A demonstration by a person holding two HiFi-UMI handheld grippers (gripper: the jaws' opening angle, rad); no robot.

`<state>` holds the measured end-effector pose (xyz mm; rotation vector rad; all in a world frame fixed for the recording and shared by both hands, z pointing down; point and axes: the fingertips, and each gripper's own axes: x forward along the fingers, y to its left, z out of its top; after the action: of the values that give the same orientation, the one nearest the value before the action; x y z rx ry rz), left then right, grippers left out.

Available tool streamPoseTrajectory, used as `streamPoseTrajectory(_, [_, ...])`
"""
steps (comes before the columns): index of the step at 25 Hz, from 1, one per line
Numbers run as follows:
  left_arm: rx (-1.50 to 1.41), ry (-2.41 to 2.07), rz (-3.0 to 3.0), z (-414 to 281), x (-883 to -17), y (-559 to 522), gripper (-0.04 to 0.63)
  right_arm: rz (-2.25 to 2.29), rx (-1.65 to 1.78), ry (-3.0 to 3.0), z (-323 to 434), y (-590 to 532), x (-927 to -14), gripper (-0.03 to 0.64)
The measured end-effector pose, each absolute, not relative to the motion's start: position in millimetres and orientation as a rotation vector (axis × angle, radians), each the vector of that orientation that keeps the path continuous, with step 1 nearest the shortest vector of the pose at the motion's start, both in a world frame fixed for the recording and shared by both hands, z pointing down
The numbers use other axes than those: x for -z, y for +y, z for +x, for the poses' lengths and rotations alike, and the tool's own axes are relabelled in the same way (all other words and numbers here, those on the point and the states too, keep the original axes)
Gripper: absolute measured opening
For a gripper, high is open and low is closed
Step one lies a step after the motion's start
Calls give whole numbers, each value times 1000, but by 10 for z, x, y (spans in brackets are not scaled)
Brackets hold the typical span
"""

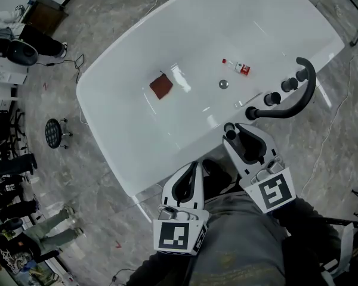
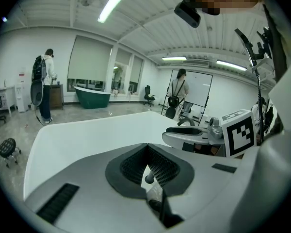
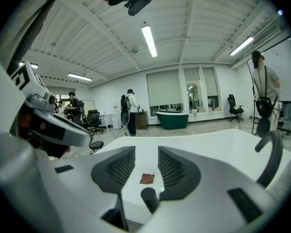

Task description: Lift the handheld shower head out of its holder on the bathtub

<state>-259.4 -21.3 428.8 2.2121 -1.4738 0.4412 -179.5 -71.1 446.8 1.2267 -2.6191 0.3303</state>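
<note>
Here, the task has not yet begun. The large white bathtub (image 1: 107, 118) fills the head view. The black curved handheld shower head (image 1: 312, 81) lies along its right-hand edge, with one end seated in a black round fitting (image 1: 250, 113) towards the near-right corner; this fitting is taken to be the holder. A row of black round knobs (image 1: 272, 98) stands on the same edge, just inside the curve of the shower head.

Inside the bathtub, well apart from the fittings, lie a brown-red square cloth (image 1: 161, 86), a small clear bottle with a red label (image 1: 237, 67) and the round metal drain (image 1: 224, 84).

The right hand-held gripper (image 1: 235, 130) hangs over the near edge with its jaws standing apart. Its own view shows nothing between them but the bare tub floor and the distant cloth. Its tips are near the holder end of the shower head but, as far as can be judged, not touching it. The left hand-held gripper (image 1: 194, 164) sits beside it, further along the near edge. Its jaws are drawn together at the tips and it holds nothing.

Done: nothing beyond an approach, since the shower head is still in its holder. Left: bring the open jaws around the black handle, close on it, and raise it clear of the fitting.
</note>
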Motion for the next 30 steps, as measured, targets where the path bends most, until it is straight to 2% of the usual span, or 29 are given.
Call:
streamPoseTrajectory(18, [-494,-1501,2153,-2683,-5023,-172,3,1224,-300,-2603,-1872,-748,-5325,166])
streamPoseTrajectory(30, [-515,-1493,2133,-2678,-5102,-145,3,1188,-261,-2516,-1847,-725,-5600,166])
